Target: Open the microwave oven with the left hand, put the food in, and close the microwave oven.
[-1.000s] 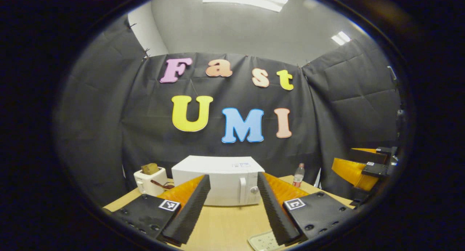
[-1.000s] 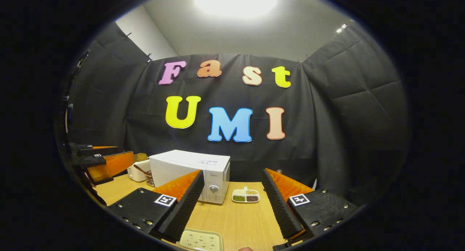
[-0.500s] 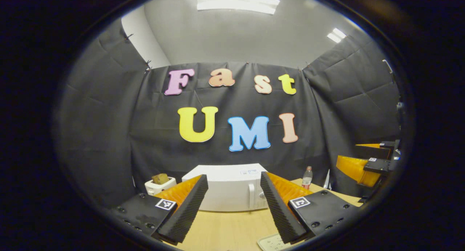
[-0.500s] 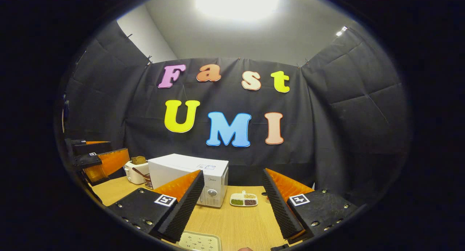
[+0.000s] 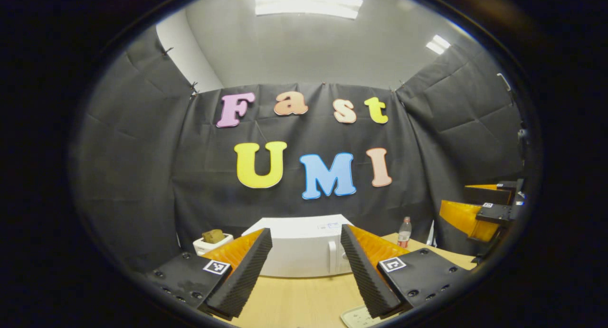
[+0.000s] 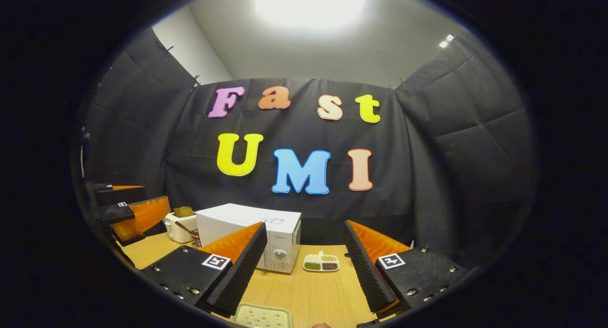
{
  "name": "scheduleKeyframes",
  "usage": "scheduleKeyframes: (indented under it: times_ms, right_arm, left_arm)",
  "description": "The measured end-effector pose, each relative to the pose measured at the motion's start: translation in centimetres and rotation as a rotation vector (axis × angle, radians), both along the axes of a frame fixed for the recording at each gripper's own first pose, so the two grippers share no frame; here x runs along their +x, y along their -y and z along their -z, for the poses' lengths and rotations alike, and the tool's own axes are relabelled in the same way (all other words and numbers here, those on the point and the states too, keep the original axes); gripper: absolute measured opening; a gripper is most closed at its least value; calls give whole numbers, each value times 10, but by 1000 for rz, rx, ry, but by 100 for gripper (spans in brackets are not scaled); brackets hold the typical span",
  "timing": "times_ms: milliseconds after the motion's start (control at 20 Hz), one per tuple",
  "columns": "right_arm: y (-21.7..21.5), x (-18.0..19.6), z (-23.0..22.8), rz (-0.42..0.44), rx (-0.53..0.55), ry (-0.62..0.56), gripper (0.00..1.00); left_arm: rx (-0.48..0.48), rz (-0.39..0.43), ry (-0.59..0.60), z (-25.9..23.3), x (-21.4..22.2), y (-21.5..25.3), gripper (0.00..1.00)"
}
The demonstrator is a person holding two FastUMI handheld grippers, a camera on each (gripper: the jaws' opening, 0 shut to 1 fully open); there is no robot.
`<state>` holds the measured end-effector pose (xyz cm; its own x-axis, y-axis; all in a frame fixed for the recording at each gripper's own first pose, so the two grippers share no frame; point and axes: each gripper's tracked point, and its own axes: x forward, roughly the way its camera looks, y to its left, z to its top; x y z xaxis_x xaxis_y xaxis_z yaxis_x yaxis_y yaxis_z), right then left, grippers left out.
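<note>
Microwave [image 5: 304,245] sits at the back of the wooden table [image 5: 304,299], white, door shut, against the black cloth wall [image 5: 142,176]. In the left gripper view it is dead ahead between the fingers, which cover both of its front corners; handle [image 5: 332,257] is just visible by the right finger. In the right gripper view the microwave [image 6: 247,228] is left of centre, dial [image 6: 280,254] showing, lower left front hidden behind a finger.

Left gripper [image 5: 304,276]: fingers wide apart, nothing between them, held off the microwave. Right gripper [image 6: 304,271]: same, spread wide, holding nothing.

Food: small divided dish [image 6: 321,262] with green, brown and pale portions, on the table just right of the microwave; contents too small to identify. A pale speckled tray [image 6: 263,316] is cut off at the bottom edge, also clipped at [image 5: 358,316].

Toaster [image 5: 211,242] left of the microwave, partly hidden by a finger, brown slice sticking out. Bottle [image 5: 404,232] at back right, label unreadable. Each view catches the other gripper at its edge, partly cut off.

Vs 0.5 s ago: left view shifted slightly, the microwave a little nearer, the toaster more covered. Right view: scene sits slightly lower, the dish moved a touch right. Both grippers unchanged in opening.

Room: grey ceiling, bright light panel [image 5: 308,3] overhead, white wall strip at upper left.
</note>
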<state>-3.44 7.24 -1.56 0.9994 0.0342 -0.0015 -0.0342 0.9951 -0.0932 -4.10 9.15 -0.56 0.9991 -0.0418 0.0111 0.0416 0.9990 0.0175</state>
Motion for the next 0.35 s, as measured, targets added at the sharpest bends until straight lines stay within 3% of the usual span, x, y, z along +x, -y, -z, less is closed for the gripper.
scheduleKeyframes:
  times_ms: [350]
  right_arm:
    - [-6, 5, -1, -16, 1, 0, 97]
  left_arm:
    - [-12, -28, -6, 3, 4, -10, 99]
